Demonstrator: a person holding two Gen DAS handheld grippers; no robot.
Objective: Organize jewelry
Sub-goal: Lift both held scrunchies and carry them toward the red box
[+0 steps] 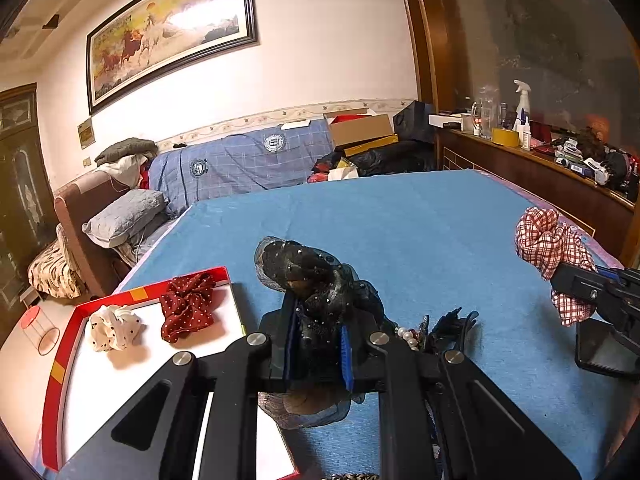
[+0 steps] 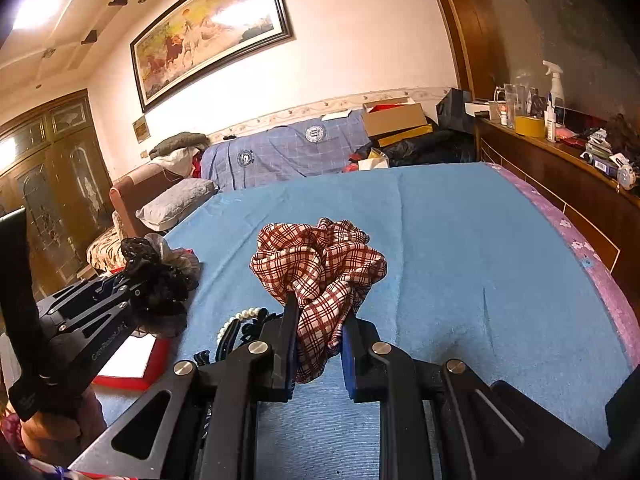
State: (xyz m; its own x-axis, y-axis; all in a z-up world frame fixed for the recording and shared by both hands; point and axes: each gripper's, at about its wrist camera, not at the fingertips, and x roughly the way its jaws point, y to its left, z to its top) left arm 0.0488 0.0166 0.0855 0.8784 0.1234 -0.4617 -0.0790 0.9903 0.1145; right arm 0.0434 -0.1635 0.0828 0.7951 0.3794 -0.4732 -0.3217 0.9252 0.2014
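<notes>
In the left wrist view the left gripper point(image 1: 318, 344) clenches a black scrunchie point(image 1: 316, 280), best carried left over the red-rimmed tray point(image 1: 60, 360), while in the right wrist view the right gripper point(image 2: 320, 356) grasps a plaid scrunchie point(image 2: 320, 260), waiting clear.

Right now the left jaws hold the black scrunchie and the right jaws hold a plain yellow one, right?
Not quite. The right gripper holds a red-and-white checked scrunchie, not a plain yellow one, as the right wrist view shows. The left gripper does hold the black scrunchie.
</notes>
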